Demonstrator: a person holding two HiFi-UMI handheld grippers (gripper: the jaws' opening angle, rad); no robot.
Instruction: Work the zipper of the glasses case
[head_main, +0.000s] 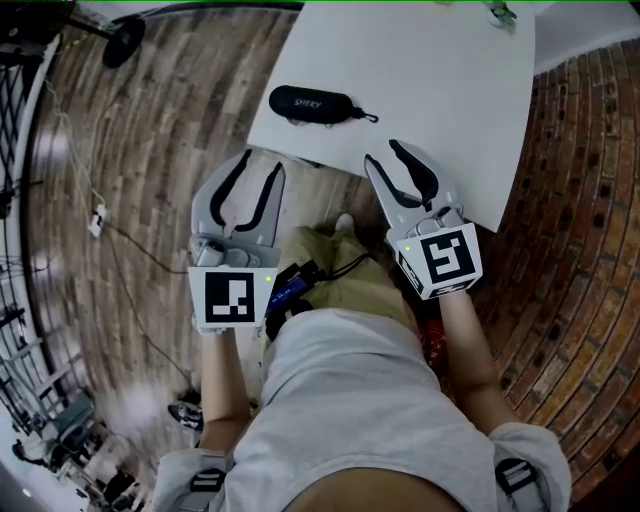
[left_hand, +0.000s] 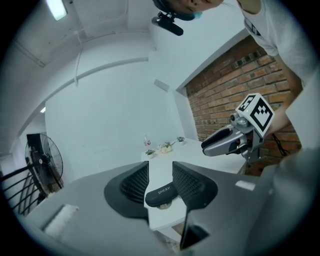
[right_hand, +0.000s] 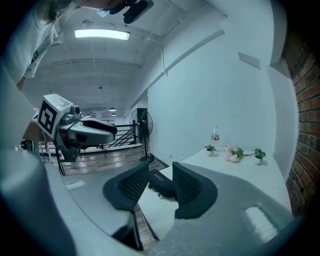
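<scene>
Black glasses case (head_main: 312, 104) on white table (head_main: 440, 90), ahead of both tongs, left tongs (head_main: 262, 165) apart and empty, right tongs (head_main: 383, 153) apart and empty, neither touching it

A white rectangular table (head_main: 450, 80) stands on a floor of brown wooden planks (head_main: 150, 160). At one side of the table rises a wall of red bricks (left_hand: 225, 90), which meets a plain white plastered wall (left_hand: 110, 115) behind the table's far end. On that far end stand some small potted plants with pink flowers (right_hand: 233, 153). A black standing fan (left_hand: 46, 161) is near the white wall, beside a black metal railing (right_hand: 129, 136). A long bright ceiling lamp (right_hand: 102, 34) gives the light. A thin dark cable with a white plug strip (head_main: 97, 220) lies on the floor, well apart from the table.
</scene>
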